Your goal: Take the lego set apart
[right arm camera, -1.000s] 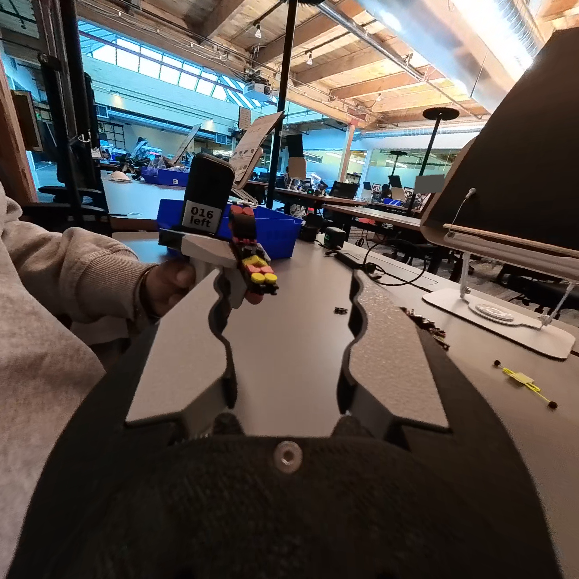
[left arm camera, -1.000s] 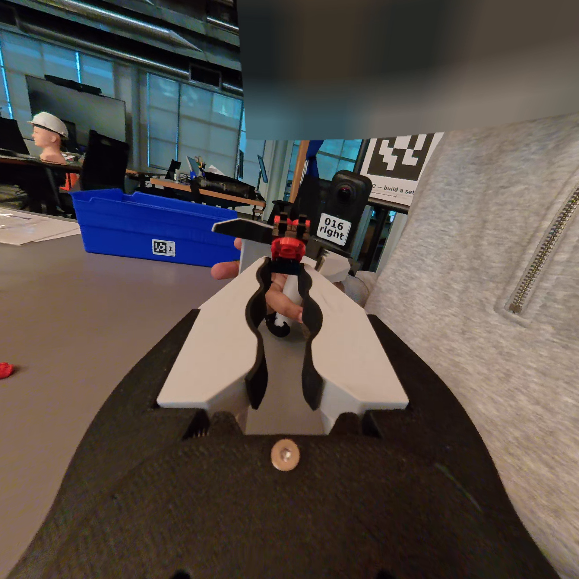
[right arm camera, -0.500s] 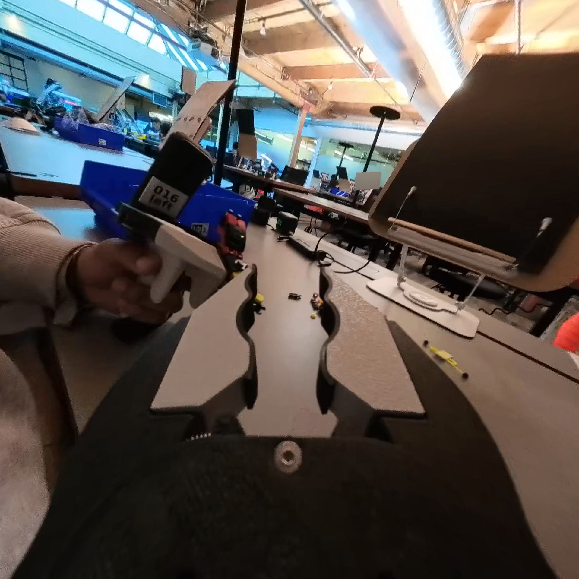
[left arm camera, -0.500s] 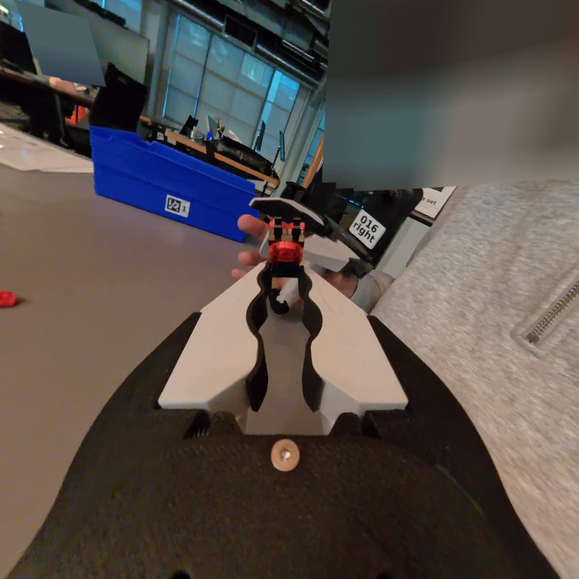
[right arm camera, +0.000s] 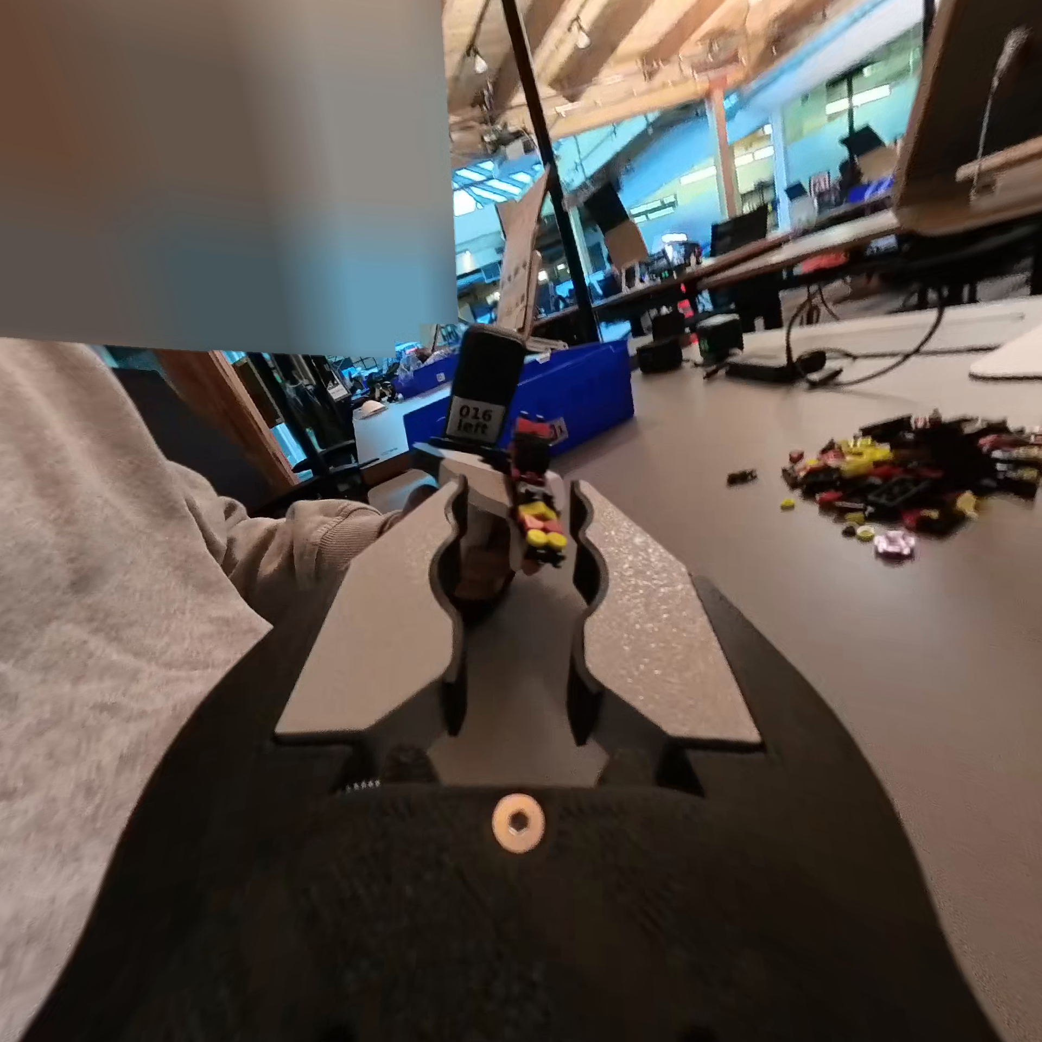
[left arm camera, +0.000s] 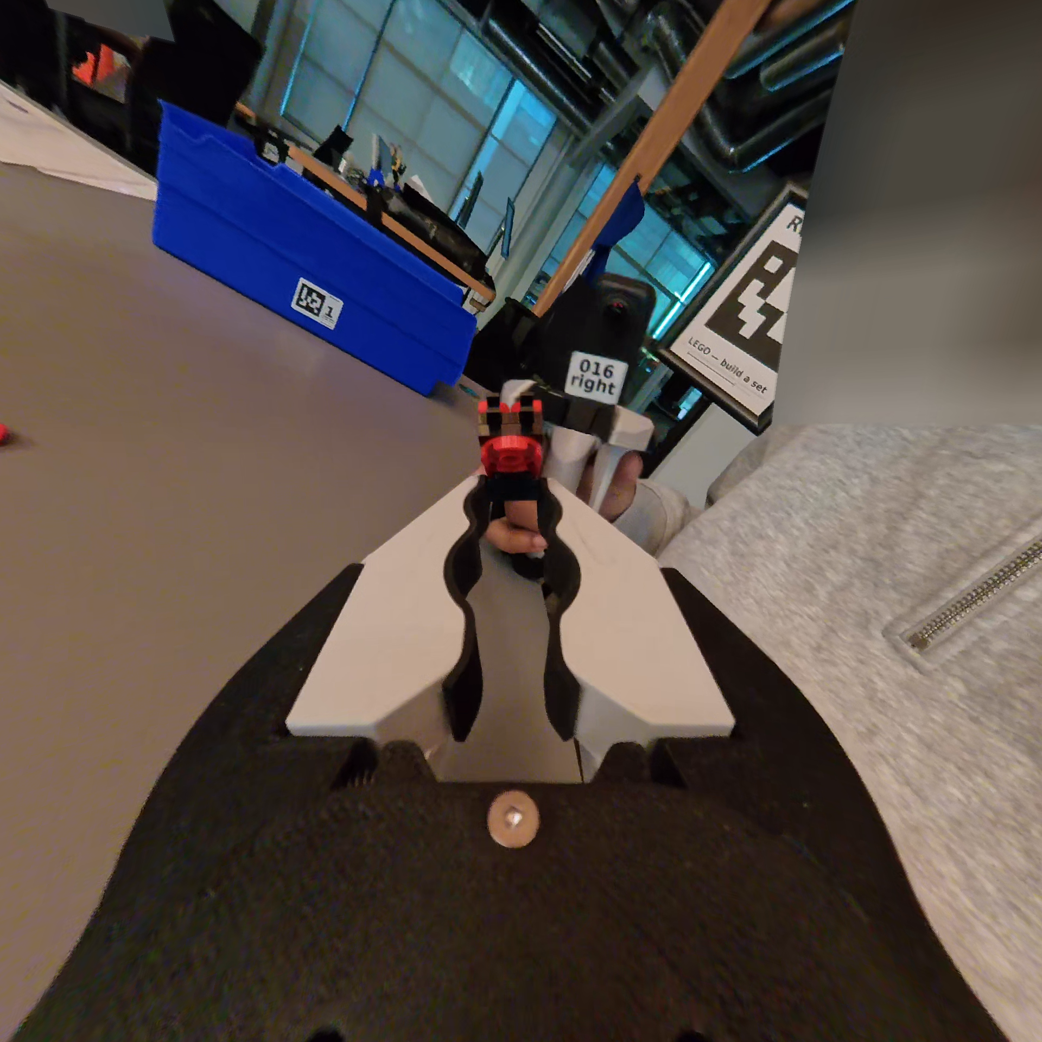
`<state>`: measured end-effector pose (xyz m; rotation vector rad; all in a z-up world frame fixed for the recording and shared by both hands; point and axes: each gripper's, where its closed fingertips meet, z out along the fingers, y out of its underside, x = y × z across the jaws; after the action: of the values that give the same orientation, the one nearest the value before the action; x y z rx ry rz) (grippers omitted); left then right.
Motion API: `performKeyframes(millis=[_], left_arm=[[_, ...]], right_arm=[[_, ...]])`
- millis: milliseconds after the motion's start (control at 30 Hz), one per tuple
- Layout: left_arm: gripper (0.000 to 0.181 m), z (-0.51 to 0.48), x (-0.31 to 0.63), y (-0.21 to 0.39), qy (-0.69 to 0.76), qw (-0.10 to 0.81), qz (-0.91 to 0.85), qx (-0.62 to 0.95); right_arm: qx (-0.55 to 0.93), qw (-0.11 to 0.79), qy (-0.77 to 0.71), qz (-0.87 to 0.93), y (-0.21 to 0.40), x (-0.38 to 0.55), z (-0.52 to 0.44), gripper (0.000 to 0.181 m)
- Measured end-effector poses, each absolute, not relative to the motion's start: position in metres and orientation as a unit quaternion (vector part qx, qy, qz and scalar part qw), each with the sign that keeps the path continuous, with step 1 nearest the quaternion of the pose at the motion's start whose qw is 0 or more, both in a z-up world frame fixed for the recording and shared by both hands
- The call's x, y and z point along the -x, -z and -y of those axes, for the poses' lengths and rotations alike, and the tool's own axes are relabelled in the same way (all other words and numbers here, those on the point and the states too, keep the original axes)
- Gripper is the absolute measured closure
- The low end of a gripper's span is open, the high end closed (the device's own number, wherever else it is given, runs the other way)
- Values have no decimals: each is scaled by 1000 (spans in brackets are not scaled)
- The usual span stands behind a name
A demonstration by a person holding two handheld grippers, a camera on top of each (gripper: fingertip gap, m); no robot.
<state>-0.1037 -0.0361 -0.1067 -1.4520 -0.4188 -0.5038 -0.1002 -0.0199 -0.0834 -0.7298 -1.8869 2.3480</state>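
Here, the left gripper [left arm camera: 512,490] is pinching the black base of a small lego set [left arm camera: 510,437] between its fingertips, holding it aloft above the grey table [left arm camera: 197,451]. The right gripper [right arm camera: 516,507] is facing the model with its jaws parted and empty, the yellow-studded end [right arm camera: 540,530] lying in line between them. Light, rigid and snap-fitted, the model is likely to shed pieces suddenly; that protruding end looks the best purchase. Right of the model, a heap of loose bricks [right arm camera: 925,479] is lying on the table; beyond it, a blue bin [left arm camera: 293,254] is standing.
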Motion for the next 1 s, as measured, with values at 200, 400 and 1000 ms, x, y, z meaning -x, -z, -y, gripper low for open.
performKeyframes(millis=[200,400,1000], left_arm=[[167,30,89,111,230,680,154,679],[167,28,78,122,219,643,121,723],[167,28,64,133,239,602,90,757]], right_arm=[[260,-102,-718,638,103,92,26,145],[250,-149,-693,660,111,86,23,163],[189,-90,-607,767,139,67,37,167]])
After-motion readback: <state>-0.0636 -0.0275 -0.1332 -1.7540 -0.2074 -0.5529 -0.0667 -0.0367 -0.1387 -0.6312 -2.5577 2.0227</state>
